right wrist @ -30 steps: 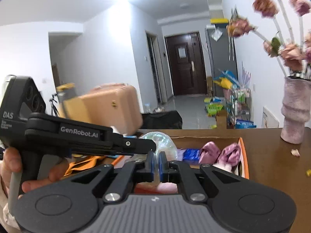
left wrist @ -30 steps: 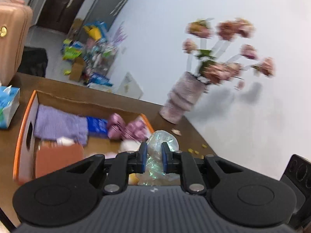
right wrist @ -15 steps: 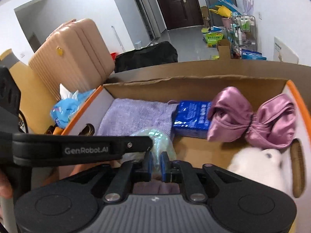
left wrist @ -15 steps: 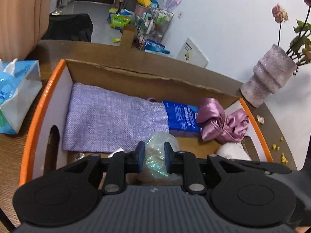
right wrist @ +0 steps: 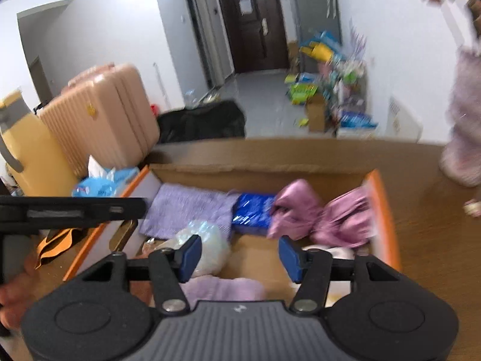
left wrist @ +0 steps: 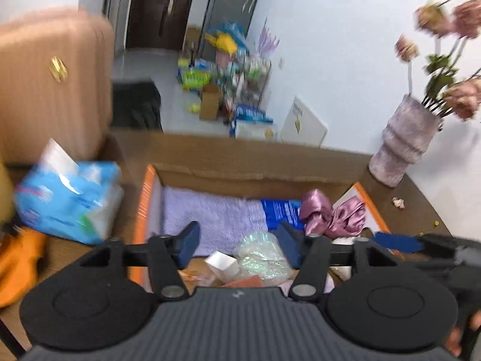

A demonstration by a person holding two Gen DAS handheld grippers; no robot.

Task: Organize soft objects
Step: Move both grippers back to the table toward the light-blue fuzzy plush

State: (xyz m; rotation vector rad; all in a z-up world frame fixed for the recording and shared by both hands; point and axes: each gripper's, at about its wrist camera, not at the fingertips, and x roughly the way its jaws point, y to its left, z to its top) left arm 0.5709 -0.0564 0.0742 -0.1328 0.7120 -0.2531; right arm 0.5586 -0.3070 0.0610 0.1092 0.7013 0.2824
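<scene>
An orange-rimmed cardboard box (left wrist: 144,198) (right wrist: 384,210) sits on the brown table. Inside lie a lilac knit cloth (left wrist: 210,216) (right wrist: 186,207), a blue packet (left wrist: 279,213) (right wrist: 252,213), a pink satin bow (left wrist: 327,216) (right wrist: 315,216), and a clear iridescent bag (left wrist: 261,258) (right wrist: 207,246). My left gripper (left wrist: 237,248) is open above the bag, which lies loose in the box. My right gripper (right wrist: 237,257) is open too, with the bag beside its left finger (right wrist: 189,252).
A blue tissue pack (left wrist: 69,204) (right wrist: 102,183) lies left of the box. A pink vase with flowers (left wrist: 402,144) stands at the right. A pink suitcase (right wrist: 102,120) stands beyond the table. A white block (left wrist: 222,264) and a pale plush (right wrist: 330,252) lie in the box.
Both grippers have opened and let go of the iridescent bag, which now rests in the box. Both grippers have pulled back and tilted up.
</scene>
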